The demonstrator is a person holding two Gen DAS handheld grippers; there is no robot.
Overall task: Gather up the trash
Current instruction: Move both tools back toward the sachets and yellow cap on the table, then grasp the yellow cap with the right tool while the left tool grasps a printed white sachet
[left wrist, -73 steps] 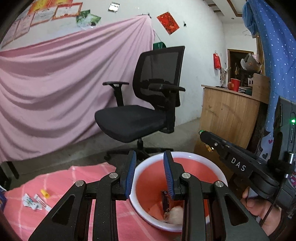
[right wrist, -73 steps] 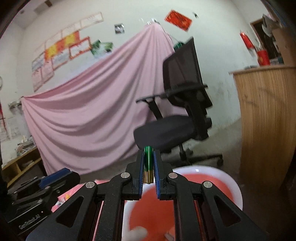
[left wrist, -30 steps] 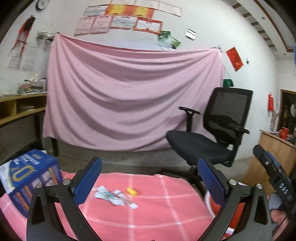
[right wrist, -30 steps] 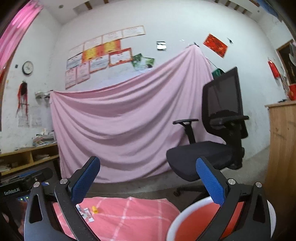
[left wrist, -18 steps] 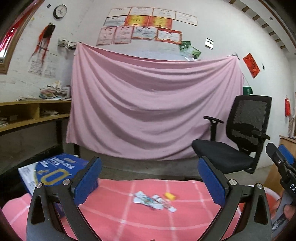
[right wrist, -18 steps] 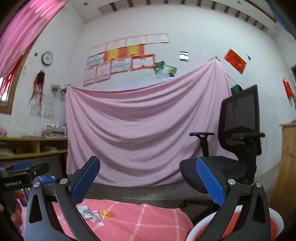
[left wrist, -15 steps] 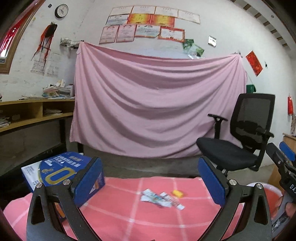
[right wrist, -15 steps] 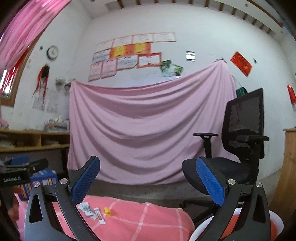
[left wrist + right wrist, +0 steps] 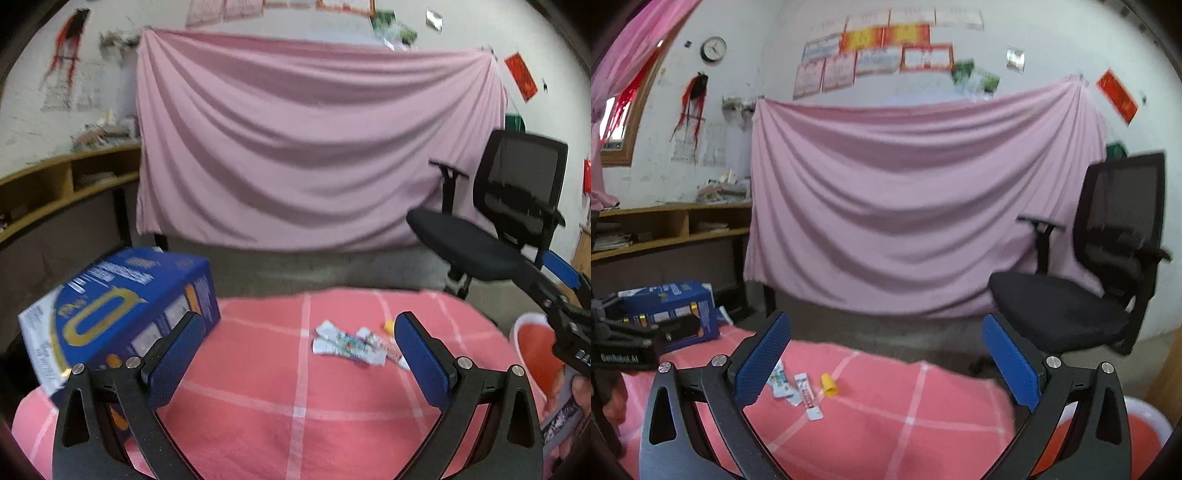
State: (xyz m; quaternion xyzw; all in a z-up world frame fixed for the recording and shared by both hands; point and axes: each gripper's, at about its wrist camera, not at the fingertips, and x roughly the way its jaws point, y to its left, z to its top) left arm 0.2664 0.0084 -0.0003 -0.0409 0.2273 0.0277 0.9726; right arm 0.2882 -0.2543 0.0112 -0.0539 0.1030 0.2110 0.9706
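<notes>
Both claws have swung away from the basin since 2.4 s ago, when the right one pinched a green-and-gold tube over it; now the left claw (image 9: 299, 354) and the right claw (image 9: 886, 354) both stand wide apart with nothing between their blue pads. Just beyond the left claw, on the pink checked cloth (image 9: 258, 369) covering the worktop, lie the torn paper wrappers (image 9: 349, 343) with a small yellow cap (image 9: 388, 325) just to their far right; the right wrist view shows the same wrappers (image 9: 796, 387) and yellow cap (image 9: 828, 384) slightly left of centre. Print on the wrappers is too small to read. At the left stands a blue box (image 9: 110, 314) with a large yellow "O"-like mark, its smaller text blurred. Only the left wrist view shows the red inside of the basin (image 9: 532, 354) clearly, at the far right edge, and part of a hand below it; what the basin holds cannot be seen. Only the right wrist view shows the other tool's label "GenRobot.AI" (image 9: 618, 357), a wall clock (image 9: 713, 48) and framed certificates (image 9: 886, 48). Behind hang a pink sheet (image 9: 905, 221) and, right, a black office chair (image 9: 1108, 277).
</notes>
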